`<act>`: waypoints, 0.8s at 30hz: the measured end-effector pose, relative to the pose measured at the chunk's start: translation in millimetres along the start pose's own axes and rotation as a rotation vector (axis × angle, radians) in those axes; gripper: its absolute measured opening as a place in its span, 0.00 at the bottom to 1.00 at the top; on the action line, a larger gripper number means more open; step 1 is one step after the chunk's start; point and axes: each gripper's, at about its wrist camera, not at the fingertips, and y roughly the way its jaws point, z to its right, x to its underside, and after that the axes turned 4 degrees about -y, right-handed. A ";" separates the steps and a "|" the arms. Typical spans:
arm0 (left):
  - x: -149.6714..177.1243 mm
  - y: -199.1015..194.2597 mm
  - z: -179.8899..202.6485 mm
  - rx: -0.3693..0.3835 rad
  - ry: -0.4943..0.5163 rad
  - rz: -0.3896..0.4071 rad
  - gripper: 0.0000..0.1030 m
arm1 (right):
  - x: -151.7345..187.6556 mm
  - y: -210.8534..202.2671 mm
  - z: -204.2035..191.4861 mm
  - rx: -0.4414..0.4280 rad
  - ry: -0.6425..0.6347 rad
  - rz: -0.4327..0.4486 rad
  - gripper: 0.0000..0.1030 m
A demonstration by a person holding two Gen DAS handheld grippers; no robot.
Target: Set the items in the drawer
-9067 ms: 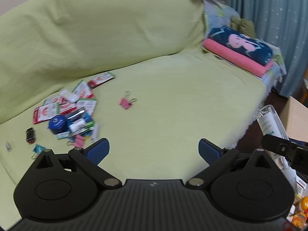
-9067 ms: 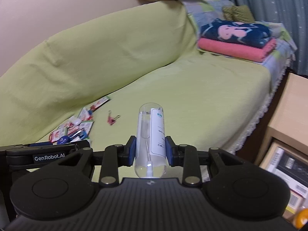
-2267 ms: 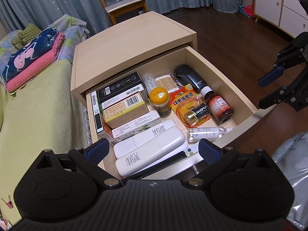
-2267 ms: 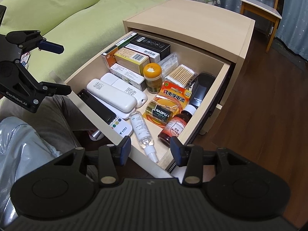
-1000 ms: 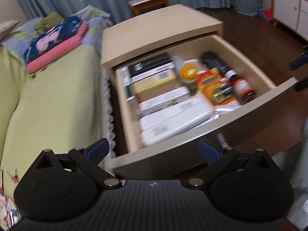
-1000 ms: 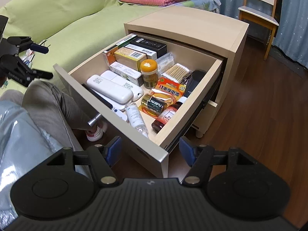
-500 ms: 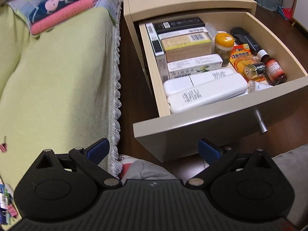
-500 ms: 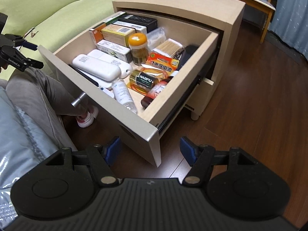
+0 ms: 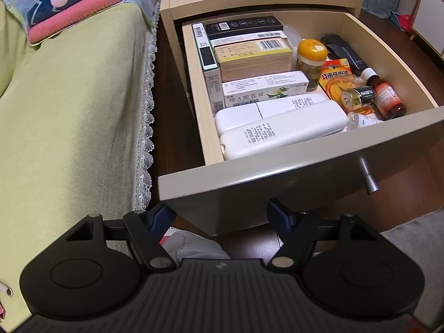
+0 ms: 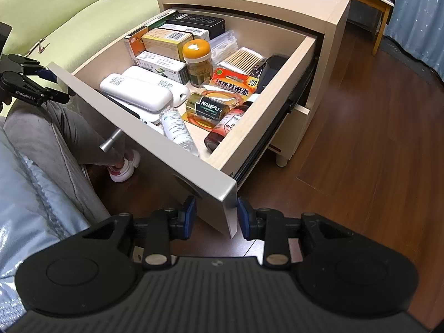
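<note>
**Open drawer with both grippers at its front panel**

The drawer [image 10: 280, 83] of the bedside cabinet [image 10: 337, 14] stands pulled out and full. The clear bottle [image 10: 177, 130] lies on its side just inside the front panel, beside two white remotes [image 10: 136, 93], a battery pack [image 10: 219, 102] and a brown bottle [image 10: 224, 130]. The right gripper [image 10: 215, 217] is at the panel's right corner, its fingers spread to either side of the edge and holding nothing. The left gripper [image 9: 222, 215] is below the panel's left corner, likewise released and empty. A metal knob [image 9: 367, 176] projects from the panel. A green-covered sofa [image 9: 69, 111] lies to the left.
</note>
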 end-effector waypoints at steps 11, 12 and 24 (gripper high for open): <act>-1.8 4.1 1.9 -0.019 -0.009 0.020 0.69 | -4.0 0.9 -5.1 0.038 -0.004 -0.001 0.27; -0.8 4.1 2.1 -0.021 -0.010 0.023 0.69 | -3.4 0.9 -6.2 0.040 -0.002 0.001 0.27; 7.3 4.5 5.0 -0.036 -0.029 0.047 0.69 | 2.9 -1.3 -14.1 0.077 0.018 0.028 0.27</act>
